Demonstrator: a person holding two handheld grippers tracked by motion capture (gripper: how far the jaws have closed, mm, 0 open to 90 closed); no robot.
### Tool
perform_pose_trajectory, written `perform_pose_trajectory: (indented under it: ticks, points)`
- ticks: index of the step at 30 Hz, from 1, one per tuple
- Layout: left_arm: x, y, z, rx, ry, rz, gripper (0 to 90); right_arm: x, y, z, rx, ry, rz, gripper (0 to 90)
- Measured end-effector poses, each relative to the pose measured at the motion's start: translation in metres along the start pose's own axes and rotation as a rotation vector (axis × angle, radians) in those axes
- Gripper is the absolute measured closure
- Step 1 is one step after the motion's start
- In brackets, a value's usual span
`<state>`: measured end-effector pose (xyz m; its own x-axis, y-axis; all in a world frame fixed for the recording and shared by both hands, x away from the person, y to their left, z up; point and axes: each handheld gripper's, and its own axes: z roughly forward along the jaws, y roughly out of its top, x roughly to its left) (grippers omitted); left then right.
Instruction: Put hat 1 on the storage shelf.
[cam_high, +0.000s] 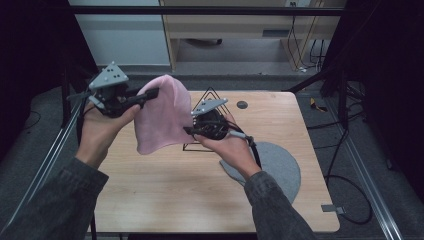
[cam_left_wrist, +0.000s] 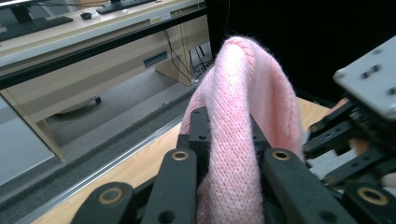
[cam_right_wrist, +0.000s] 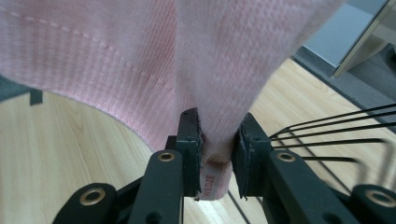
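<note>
With both claws, left claw (cam_high: 150, 93) and right claw (cam_high: 189, 129), clamped on the pink hat (cam_high: 162, 115) held above the worktop (cam_high: 165, 190): mid-lift, next spreading it open over the wire stand (cam_high: 212, 95).

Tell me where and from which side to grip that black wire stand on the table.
Grip the wire stand by a thin upper rod near its apex, coming from above, jaws across the rod. It is an open triangular frame, so only its rods offer a hold. Both grippers, left and right, are shut on the pink knit hat, which covers its left side.
</note>
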<state>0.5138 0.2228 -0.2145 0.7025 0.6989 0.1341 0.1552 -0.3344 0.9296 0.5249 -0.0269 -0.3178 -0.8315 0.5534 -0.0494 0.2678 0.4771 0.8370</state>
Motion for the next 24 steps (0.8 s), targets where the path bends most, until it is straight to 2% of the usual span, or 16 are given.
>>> perform_pose_trajectory:
  ticks: [1,2,3,7,8,14,18,24]
  points:
    - [0.010,0.009,0.007,0.002,-0.012,-0.025,79.2,-0.010,0.006,-0.009,-0.005,0.002,0.013,74.6]
    - [0.014,0.014,0.011,-0.004,-0.017,-0.028,79.2,-0.014,0.010,-0.014,-0.009,0.000,0.016,75.3]
    - [0.014,0.014,0.011,-0.004,-0.017,-0.028,79.2,-0.014,0.010,-0.014,-0.009,0.000,0.016,75.3]
    - [0.021,0.029,0.034,-0.014,-0.032,-0.021,78.6,-0.039,0.019,-0.030,-0.028,-0.039,0.027,78.0]
    - [0.021,0.029,0.034,-0.014,-0.032,-0.021,78.5,-0.043,0.019,-0.032,-0.029,-0.049,0.029,78.1]
    - [0.024,0.039,0.050,-0.044,-0.039,-0.002,78.4,-0.058,0.019,-0.037,-0.050,-0.080,0.046,78.2]
    - [0.023,0.040,0.057,-0.030,-0.037,0.008,78.4,-0.064,0.017,-0.035,-0.050,-0.098,0.050,78.1]
    - [0.021,0.040,0.065,-0.031,-0.049,-0.003,78.3,-0.069,0.014,-0.033,-0.042,-0.118,0.045,78.1]
